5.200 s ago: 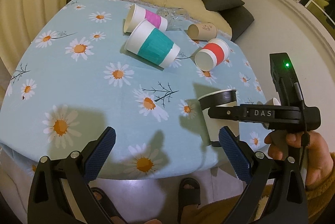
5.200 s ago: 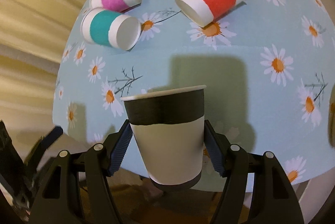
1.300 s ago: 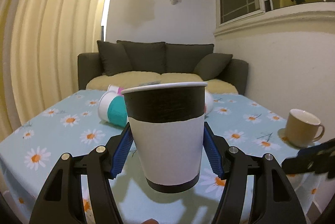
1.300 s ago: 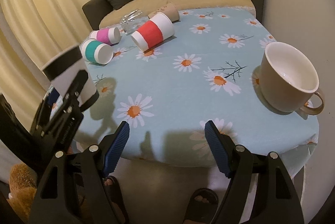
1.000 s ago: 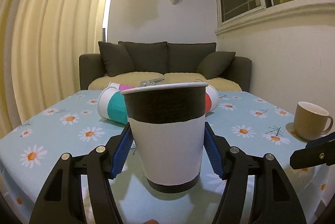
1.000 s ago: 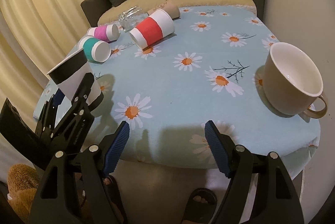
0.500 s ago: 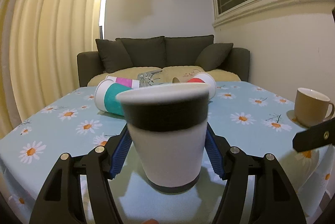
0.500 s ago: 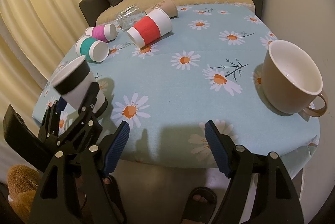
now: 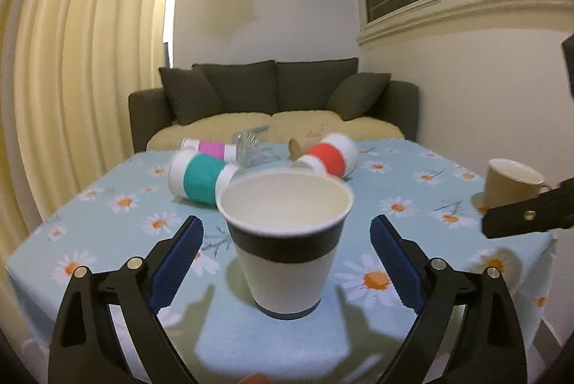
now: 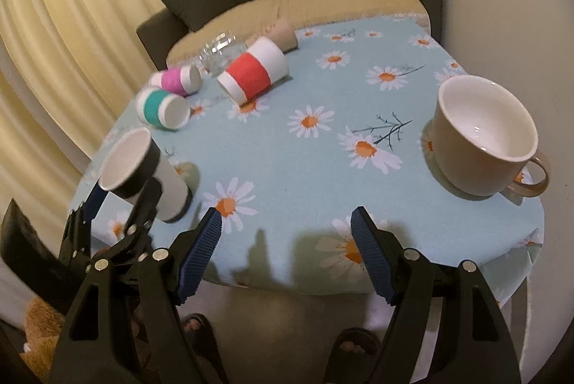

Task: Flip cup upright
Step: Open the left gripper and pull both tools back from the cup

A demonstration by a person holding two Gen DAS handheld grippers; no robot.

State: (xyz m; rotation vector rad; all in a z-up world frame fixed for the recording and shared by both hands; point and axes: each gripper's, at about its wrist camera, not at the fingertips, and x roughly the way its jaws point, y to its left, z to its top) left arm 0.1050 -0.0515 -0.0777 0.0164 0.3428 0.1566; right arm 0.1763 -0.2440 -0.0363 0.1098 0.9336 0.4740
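Paper cup (image 9: 287, 240) upright near the front left corner of the desk (image 10: 323, 161), between the open jaws of the left gripper (image 9: 287, 258), right gripper (image 10: 287, 254) also open and empty; other cups not yet flipped.

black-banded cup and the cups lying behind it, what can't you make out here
- Black-banded cup: left wrist view shows it upright, but its foot is blurred; in the right wrist view the left gripper covers its base.
- Glass: blurred, shape unclear.
- Tan cup: mostly hidden behind the red-banded cup.
- Pink-banded cup: lower side hidden by the teal-banded cup.
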